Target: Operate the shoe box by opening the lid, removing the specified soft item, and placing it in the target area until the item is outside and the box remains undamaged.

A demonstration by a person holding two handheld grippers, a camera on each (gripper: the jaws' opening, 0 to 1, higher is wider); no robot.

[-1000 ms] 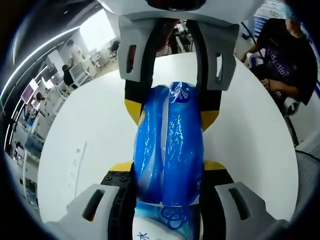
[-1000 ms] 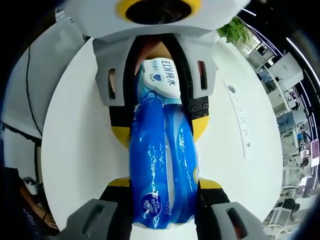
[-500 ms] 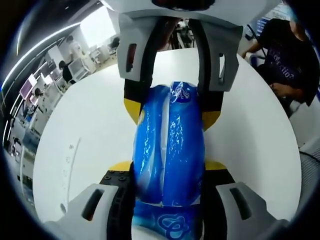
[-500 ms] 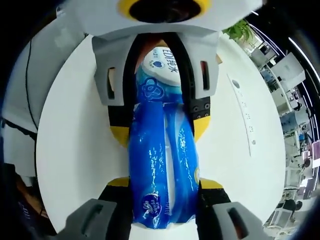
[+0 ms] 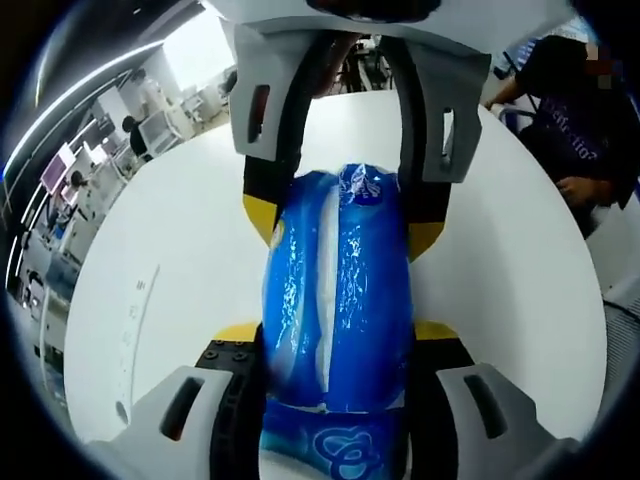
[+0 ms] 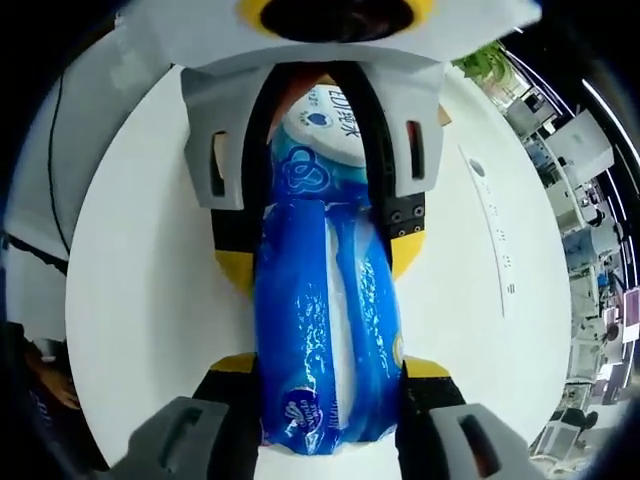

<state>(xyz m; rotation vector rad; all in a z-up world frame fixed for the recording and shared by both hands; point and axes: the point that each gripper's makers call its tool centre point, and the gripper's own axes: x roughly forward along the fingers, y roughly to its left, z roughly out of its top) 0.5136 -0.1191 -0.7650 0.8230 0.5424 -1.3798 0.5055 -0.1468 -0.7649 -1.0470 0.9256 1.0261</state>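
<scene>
Blue soft pack pinched end to end over the white desk: left hand-held gripper clamped on one end, right hand-held gripper clamped on the other. Already out of the shoe box (box itself out of sight), not yet set down.

Likely trouble: slick wrapper sliding out if one side lets go first; film stretching or tearing if the two pull apart; a drop off target if released too high.

Against half a second ago: hardly changed. Same grip at both ends, pack drawn slightly closer and larger in both views, desk edge shifted a little.
</scene>
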